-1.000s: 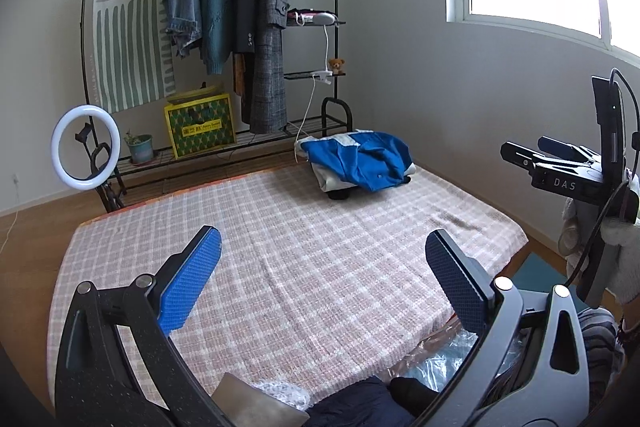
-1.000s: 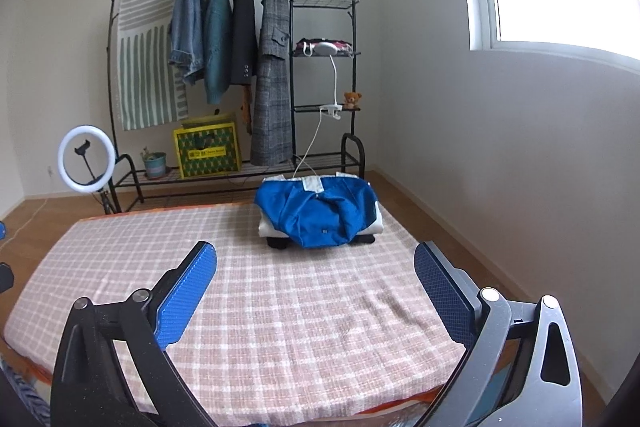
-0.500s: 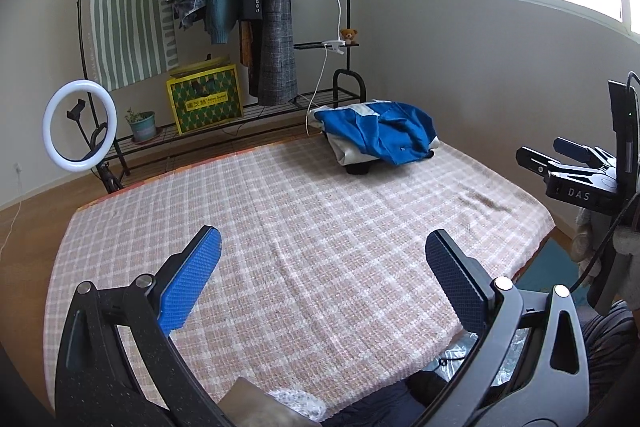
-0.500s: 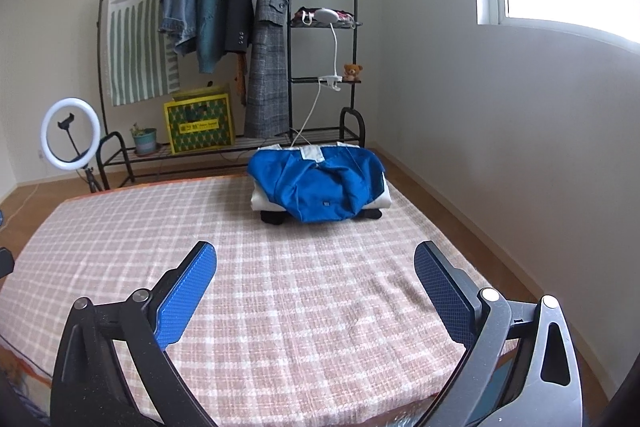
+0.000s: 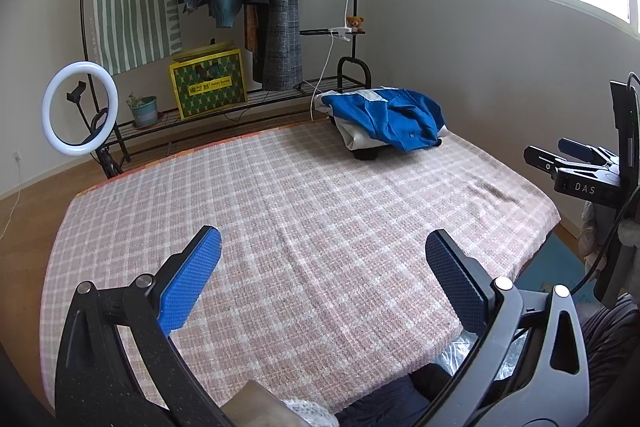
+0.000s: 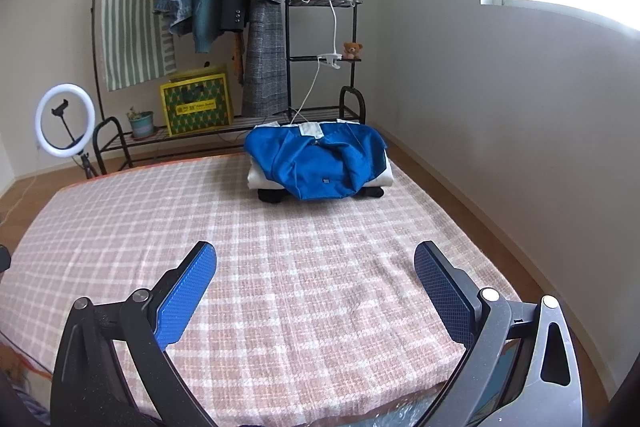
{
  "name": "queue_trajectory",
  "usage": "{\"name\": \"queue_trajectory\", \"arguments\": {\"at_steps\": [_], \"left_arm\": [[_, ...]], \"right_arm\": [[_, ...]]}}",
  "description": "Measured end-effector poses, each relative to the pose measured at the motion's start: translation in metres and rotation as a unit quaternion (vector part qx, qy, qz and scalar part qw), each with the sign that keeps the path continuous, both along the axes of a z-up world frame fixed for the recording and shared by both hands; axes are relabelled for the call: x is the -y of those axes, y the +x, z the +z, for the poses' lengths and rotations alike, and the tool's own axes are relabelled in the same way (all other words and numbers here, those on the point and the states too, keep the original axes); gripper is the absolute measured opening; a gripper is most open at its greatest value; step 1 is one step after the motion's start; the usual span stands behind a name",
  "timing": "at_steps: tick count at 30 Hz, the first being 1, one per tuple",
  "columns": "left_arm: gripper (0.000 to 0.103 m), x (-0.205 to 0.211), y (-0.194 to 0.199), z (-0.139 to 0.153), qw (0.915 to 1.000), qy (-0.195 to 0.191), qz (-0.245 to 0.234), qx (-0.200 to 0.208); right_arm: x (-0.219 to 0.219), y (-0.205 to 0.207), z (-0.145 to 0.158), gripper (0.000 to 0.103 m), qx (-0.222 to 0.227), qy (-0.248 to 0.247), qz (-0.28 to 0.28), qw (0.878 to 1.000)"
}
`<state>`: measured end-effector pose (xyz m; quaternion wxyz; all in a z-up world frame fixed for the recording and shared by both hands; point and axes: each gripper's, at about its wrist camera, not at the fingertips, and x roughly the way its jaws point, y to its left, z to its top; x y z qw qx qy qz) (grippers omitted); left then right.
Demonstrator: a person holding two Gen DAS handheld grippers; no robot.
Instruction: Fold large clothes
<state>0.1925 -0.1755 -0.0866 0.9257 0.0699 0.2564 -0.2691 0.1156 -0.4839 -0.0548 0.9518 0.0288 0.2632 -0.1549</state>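
A blue jacket (image 6: 318, 159) lies folded on top of a small pile of white and black clothes at the far end of the bed; in the left wrist view the same blue jacket (image 5: 394, 117) sits at the far right. The bed's pink plaid cover (image 6: 280, 267) spreads bare between the pile and me. My left gripper (image 5: 324, 267) hangs open over the near part of the cover, holding nothing. My right gripper (image 6: 316, 281) is also open and empty, well short of the pile. The right gripper's black body (image 5: 584, 179) shows at the right edge of the left wrist view.
A black clothes rack (image 6: 256, 7) with hanging jackets and a striped cloth stands behind the bed. On its lower shelf sit a yellow box (image 6: 198, 105) and a potted plant (image 6: 141, 123). A ring light (image 6: 64, 121) stands at the left. Dark fabric (image 5: 384, 403) lies at the bed's near edge.
Both grippers have moved forward and lowered over the bed, so the blue jacket pile looks nearer. Both stayed open and empty.
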Motion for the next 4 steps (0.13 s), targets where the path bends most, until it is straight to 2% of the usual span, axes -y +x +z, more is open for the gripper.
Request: {"name": "queue_trajectory", "arguments": {"at_steps": [4], "left_arm": [[0.103,-0.008,0.0051,-0.0007,0.9999,-0.007,0.006,-0.01]], "right_arm": [[-0.0015,0.0006,-0.0029,0.099,-0.004,-0.001,0.001,1.0]]}}
